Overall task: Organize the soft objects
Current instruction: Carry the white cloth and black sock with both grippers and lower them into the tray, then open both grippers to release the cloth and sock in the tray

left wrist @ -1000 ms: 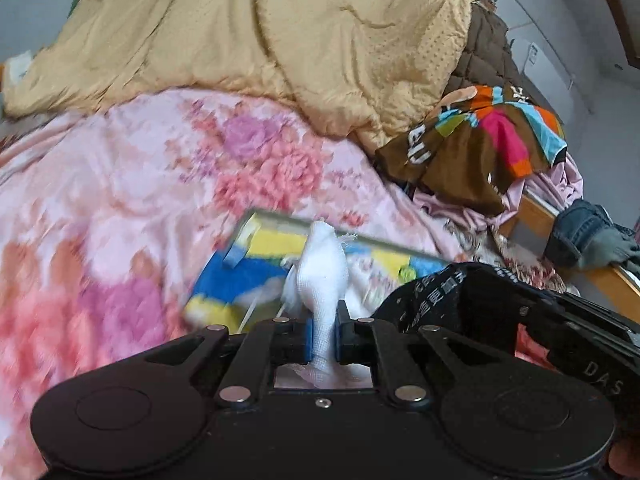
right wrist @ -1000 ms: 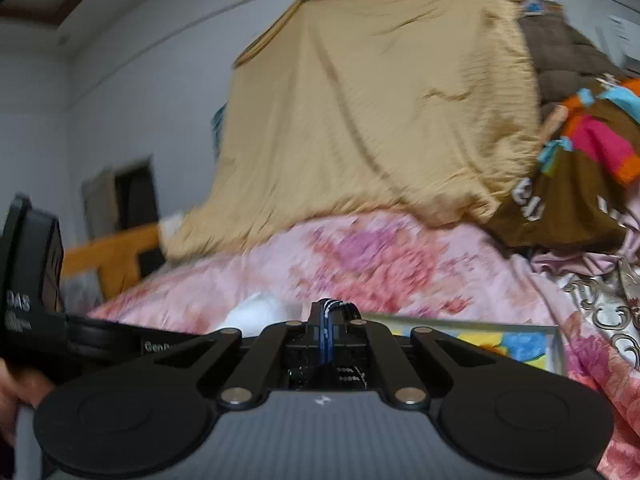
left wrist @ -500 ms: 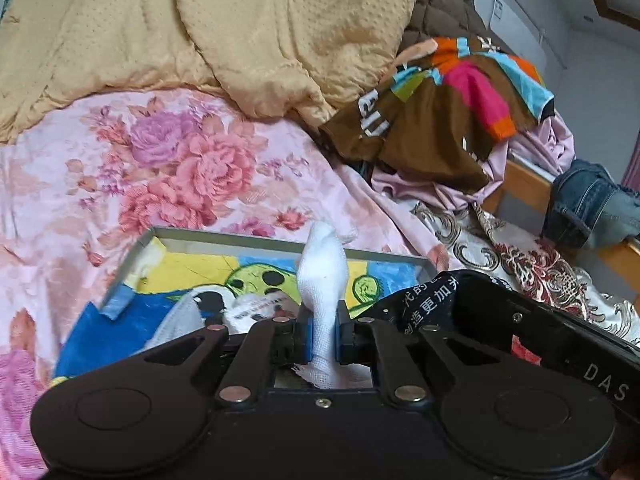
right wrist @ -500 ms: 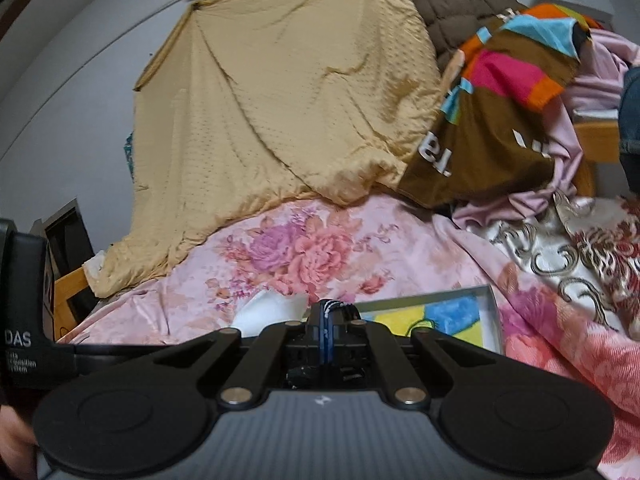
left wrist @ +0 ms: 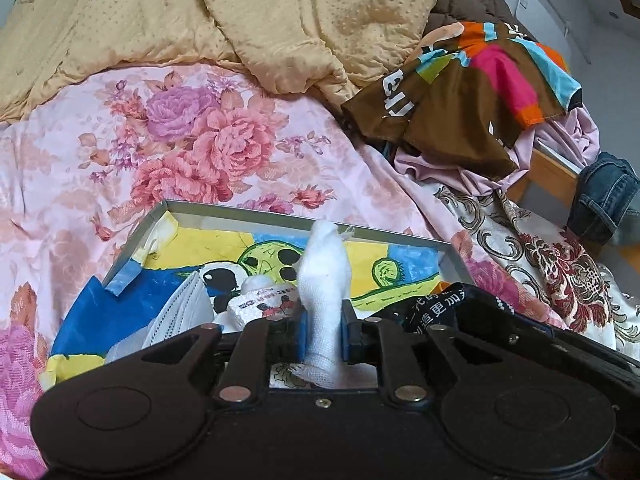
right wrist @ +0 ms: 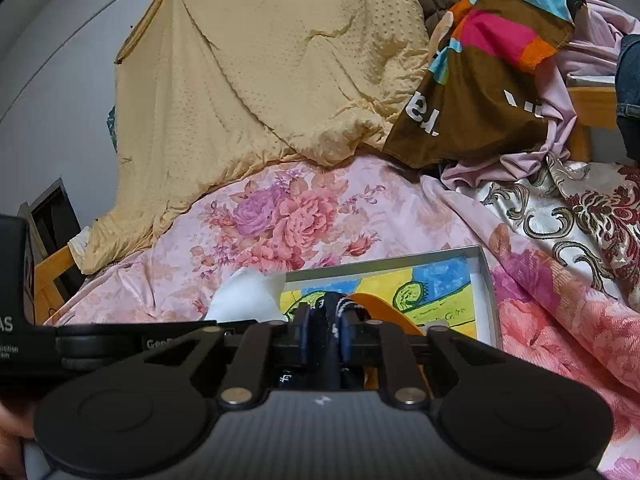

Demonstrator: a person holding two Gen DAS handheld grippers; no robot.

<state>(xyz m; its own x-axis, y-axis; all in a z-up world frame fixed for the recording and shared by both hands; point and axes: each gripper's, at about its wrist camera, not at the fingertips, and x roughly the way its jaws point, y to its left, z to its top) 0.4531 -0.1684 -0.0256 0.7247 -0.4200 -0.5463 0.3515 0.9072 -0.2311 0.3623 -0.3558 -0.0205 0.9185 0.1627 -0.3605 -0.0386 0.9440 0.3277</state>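
My left gripper (left wrist: 324, 332) holds a white gauze roll (left wrist: 324, 272) upright over a metal-rimmed tray (left wrist: 248, 212) lined with a colourful drawing. Its jaws are opening, and the blue pads still touch the gauze. In the tray lie a white face mask (left wrist: 180, 312) and a small printed packet (left wrist: 264, 300). My right gripper (right wrist: 326, 332) hovers over the tray's right part (right wrist: 486, 292). Its jaws are opening, and a black strap (right wrist: 330, 320) with white-blue stitching hangs loose between them. That strap (left wrist: 436, 306) also shows beside the left gripper. An orange object (right wrist: 372, 304) lies under the right fingers.
The tray rests on a pink floral bedspread (left wrist: 180, 140). A yellow quilt (left wrist: 280, 20) is heaped behind it. A brown multicoloured garment (left wrist: 460, 108) and lilac cloth lie at the right. Jeans (left wrist: 604, 196) hang over the wooden bed frame (left wrist: 552, 168).
Both grippers have come down over the tray and then held still. The gap between each gripper's pads has widened; the strap looks slack, and the gauze still stands between the left pads.
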